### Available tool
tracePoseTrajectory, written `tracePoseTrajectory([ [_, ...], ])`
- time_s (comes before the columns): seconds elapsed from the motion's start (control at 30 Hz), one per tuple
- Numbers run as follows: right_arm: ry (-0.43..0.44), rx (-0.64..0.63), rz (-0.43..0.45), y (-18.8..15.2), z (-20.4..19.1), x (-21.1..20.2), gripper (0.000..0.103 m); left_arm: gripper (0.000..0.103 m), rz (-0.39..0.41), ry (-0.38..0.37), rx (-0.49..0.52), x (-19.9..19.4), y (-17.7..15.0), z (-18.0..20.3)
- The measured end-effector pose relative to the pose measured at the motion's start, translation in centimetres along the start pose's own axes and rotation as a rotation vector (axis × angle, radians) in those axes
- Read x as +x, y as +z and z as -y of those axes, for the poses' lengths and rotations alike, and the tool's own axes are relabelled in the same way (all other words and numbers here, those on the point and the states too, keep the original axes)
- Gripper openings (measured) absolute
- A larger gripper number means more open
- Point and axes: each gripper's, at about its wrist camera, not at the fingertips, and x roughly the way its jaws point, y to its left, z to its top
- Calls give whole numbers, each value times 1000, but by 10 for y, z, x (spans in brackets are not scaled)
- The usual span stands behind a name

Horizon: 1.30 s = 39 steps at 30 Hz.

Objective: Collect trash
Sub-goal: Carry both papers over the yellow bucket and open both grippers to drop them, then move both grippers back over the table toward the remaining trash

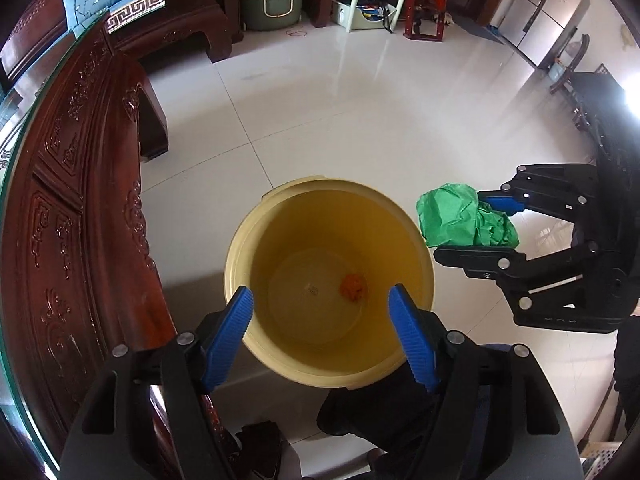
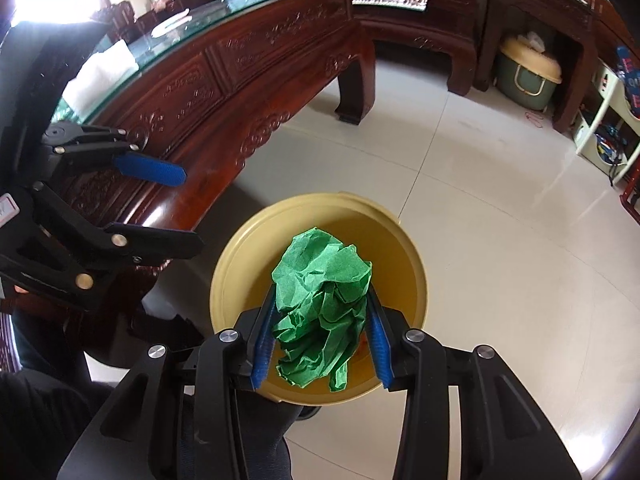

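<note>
Nearest the lens in the left wrist view, we see the left tool (image 1: 320,308), its 2 blue ribbed pads (image 1: 412,336) spread wide apart with nothing between them. Framed between those pads stands the yellow bin (image 1: 240,248), upright on the pale tiled floor (image 1: 320,100). At the bottom of the bin lies 1 small orange scrap (image 1: 354,287), right of centre.

To the right of the bin, in the same view, we see the right tool (image 1: 460,222) clamped on a crumpled green paper ball (image 1: 460,220). From this side the ball appears just beside the bin's rim, clear of it and above floor level.

In the right wrist view, the right tool (image 2: 322,308) has its 2 blue pads pressed against either side of the green paper ball (image 2: 320,312), which bulges out beyond the fingertips. The ball hangs over the open mouth of the yellow bin (image 2: 412,264) and touches neither rim nor wall that we can see. The left tool (image 2: 176,204) enters at the left of this view, jaws parted and empty.

A carved dark-red wooden bench (image 2: 224,76) with a glass top runs along the left side of the bin. A green lidded container (image 1: 272,4) sits against the far furniture.
</note>
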Motion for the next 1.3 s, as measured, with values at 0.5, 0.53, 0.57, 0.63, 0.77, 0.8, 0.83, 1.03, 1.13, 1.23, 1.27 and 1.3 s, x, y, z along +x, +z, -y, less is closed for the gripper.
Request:
tracePoseTrajectory([
  [0.5,-6,-1,2,6,-7,10,84,75,15,11,-62,0,4,-14],
  [0.53,-10,0,4,6,-7,8,83,75,21,10,-63,-2,4,-15],
  [0.57,-11,-2,7,6,-8,6,83,75,27,11,-64,-4,4,-15],
  [0.63,-21,-4,21,5,-12,1,81,75,44,13,-64,-11,3,-16],
  [0.77,-55,-30,59,5,-28,-16,80,75,95,15,-69,-34,-3,-15],
  [0.8,-70,-42,73,5,-33,-20,80,75,113,17,-71,-42,-5,-15],
  [0.83,-90,-55,94,6,-39,-27,80,75,135,23,-75,-52,-9,-15],
  [1.03,-119,-123,248,14,-91,-64,92,85,317,126,-159,-129,-55,-31],
  [1.13,-115,-167,320,18,-126,-77,95,93,418,210,-244,-171,-95,-46],
  [1.23,-112,-215,386,20,-162,-86,95,97,482,280,-336,-207,-139,-59],
  [1.27,-110,-233,409,21,-175,-88,95,99,503,306,-369,-218,-154,-64],
  [1.3,-107,-248,428,21,-188,-89,95,99,524,331,-397,-229,-169,-68],
])
